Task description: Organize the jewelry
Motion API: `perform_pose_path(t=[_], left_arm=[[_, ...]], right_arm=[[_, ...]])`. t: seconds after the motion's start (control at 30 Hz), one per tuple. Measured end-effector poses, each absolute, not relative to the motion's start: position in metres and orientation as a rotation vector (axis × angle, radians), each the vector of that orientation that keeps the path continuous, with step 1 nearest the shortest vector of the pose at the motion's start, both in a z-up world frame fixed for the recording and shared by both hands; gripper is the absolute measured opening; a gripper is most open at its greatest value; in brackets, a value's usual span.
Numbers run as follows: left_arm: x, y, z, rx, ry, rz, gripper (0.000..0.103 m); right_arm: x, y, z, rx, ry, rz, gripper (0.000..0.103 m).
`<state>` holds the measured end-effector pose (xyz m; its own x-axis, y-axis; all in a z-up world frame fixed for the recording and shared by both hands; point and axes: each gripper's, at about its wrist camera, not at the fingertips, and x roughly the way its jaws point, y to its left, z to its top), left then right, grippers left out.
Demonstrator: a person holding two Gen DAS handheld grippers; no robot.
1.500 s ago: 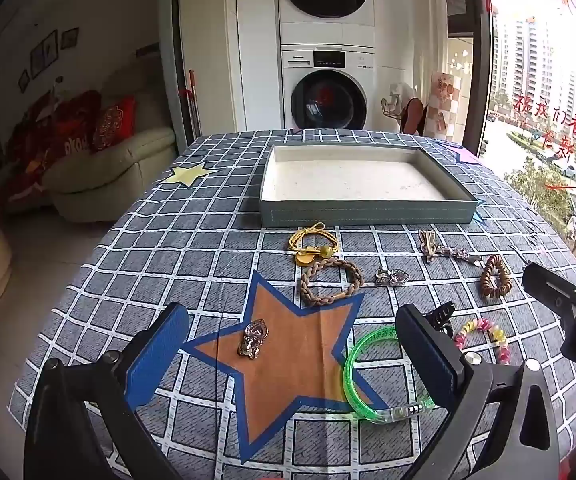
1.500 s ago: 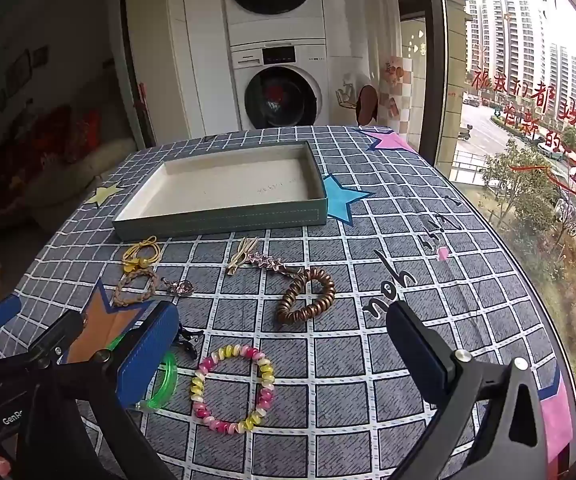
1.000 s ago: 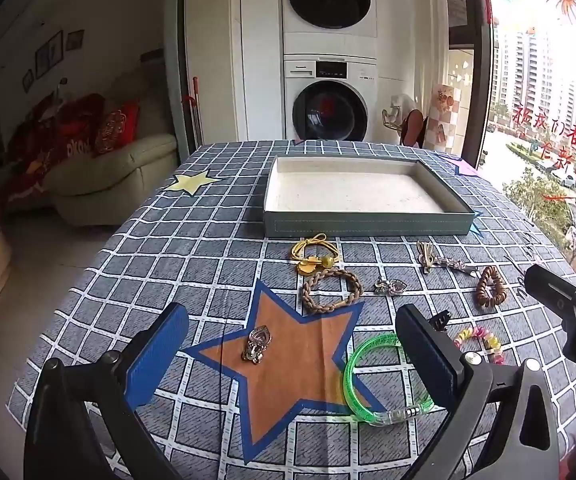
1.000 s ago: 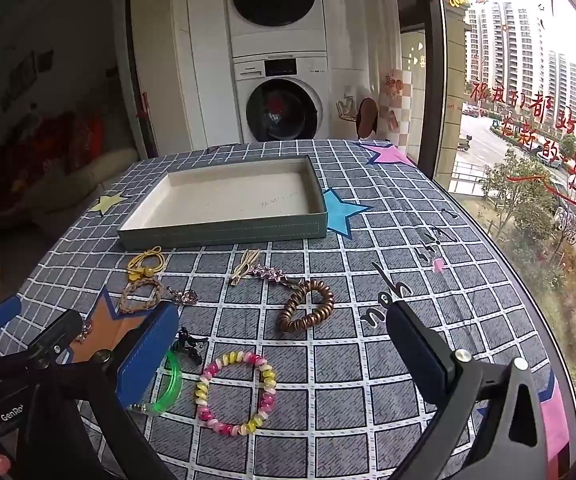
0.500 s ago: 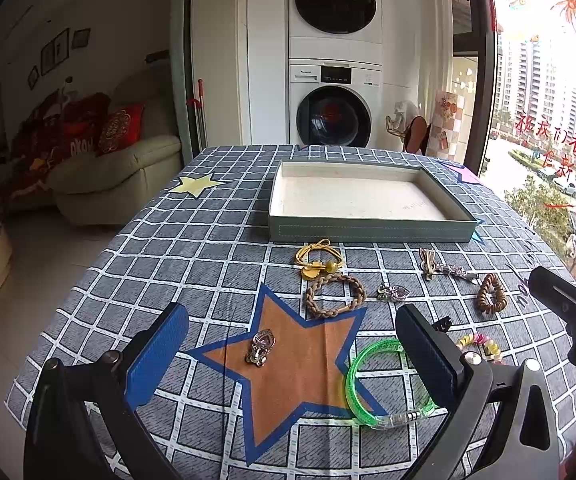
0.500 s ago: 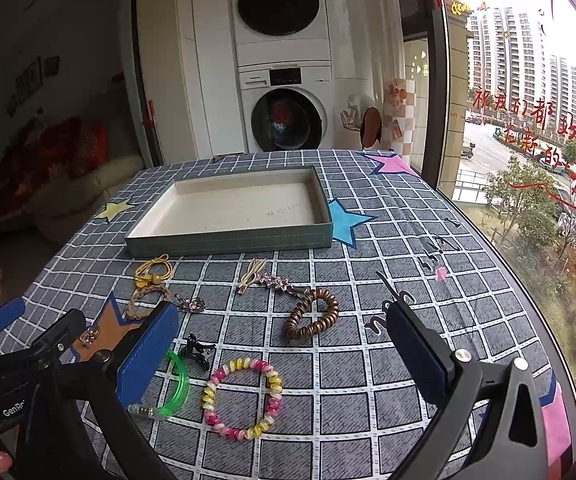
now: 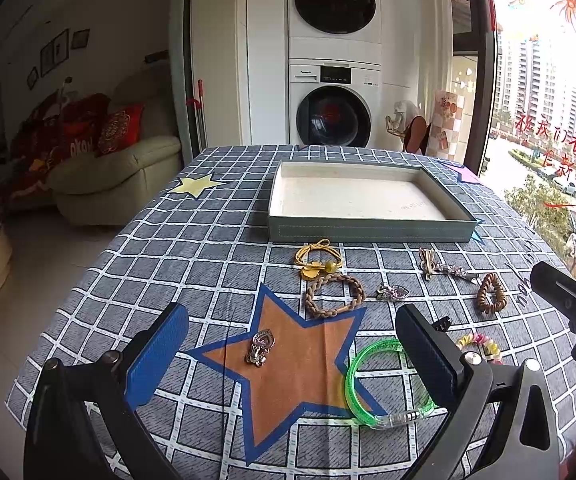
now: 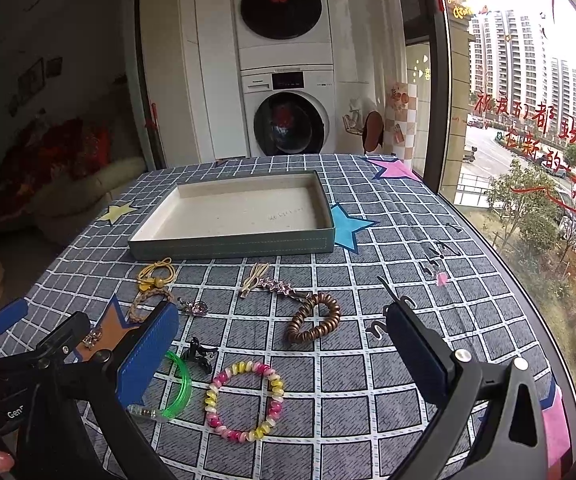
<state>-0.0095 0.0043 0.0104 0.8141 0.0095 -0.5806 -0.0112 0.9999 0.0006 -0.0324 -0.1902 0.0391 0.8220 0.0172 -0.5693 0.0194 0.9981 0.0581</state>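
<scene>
Room before me, far side: two white front-loading machines, stacked, dark round doors. Left: cream sofa with red cushions, framed pictures on a pale wall, light tiled floor. Right: tall window with red lettering, bright daylight, tower blocks and trees outside. Near: my table under a grey checked cloth with stars.

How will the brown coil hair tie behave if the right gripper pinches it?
The brown coil hair tie lies in an uneven loop, so it will probably squash and stretch, not stay stiff. It looks light. Lying flat on the tablecloth, it seems unlikely to roll.
</scene>
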Motion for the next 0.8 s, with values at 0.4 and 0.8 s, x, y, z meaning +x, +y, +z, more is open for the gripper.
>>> perform_pose_path(t=[0.4, 0.8], left_arm=[[-0.0103, 0.0061, 0.0116, -0.003, 0.617, 0.011, 0.103], [-0.0105, 0.0066, 0.0123, -0.004, 0.617, 0.012, 0.103]], right_arm=[[-0.0297, -0.1908, 0.039, 0.067, 0.599, 0.005, 0.103], [-0.0304, -0.1907, 0.0403, 0.067, 0.592, 0.008, 0.103]])
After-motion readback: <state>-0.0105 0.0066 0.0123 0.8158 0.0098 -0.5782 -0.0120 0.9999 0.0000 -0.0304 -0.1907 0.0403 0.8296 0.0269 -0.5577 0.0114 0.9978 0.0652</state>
